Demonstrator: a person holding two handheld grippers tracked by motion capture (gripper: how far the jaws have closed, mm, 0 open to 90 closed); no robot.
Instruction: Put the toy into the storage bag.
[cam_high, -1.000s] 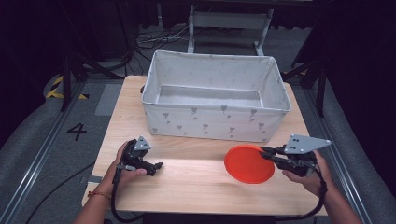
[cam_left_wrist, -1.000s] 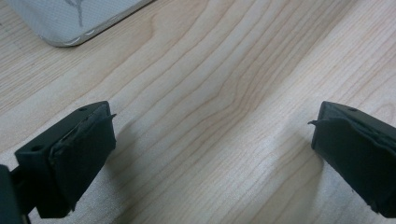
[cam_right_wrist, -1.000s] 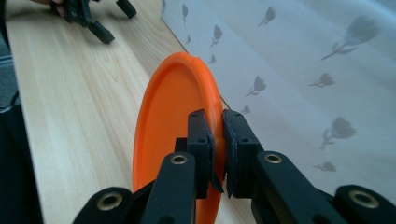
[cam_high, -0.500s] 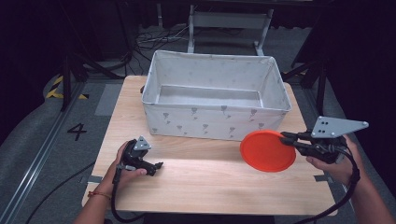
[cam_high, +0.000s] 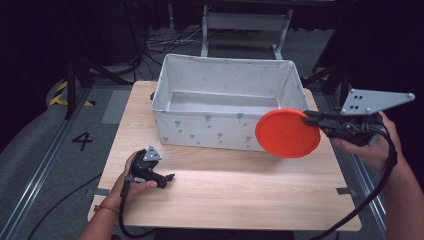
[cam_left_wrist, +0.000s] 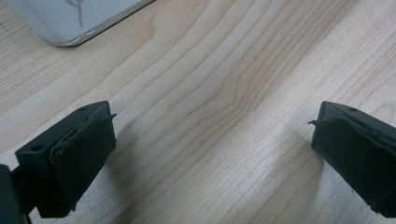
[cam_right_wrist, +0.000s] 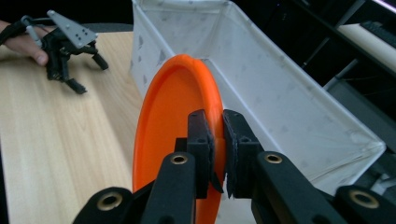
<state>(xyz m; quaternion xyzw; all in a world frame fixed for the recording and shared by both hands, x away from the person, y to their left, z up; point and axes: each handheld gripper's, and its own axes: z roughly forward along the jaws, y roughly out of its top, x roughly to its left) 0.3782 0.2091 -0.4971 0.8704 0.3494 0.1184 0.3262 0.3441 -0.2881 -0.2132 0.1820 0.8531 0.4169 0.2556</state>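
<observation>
Here the left gripper rests on the surface, jaws wide and empty. Beside the bin, the right gripper pinches the plate by its rim, held aloft. Next, I judge: carry it over the bin and let go.

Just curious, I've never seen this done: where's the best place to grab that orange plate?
By its thin rim, from the edge side. The plate is flat and wide, so only the rim fits between jaws; the right gripper pinches it there.
</observation>
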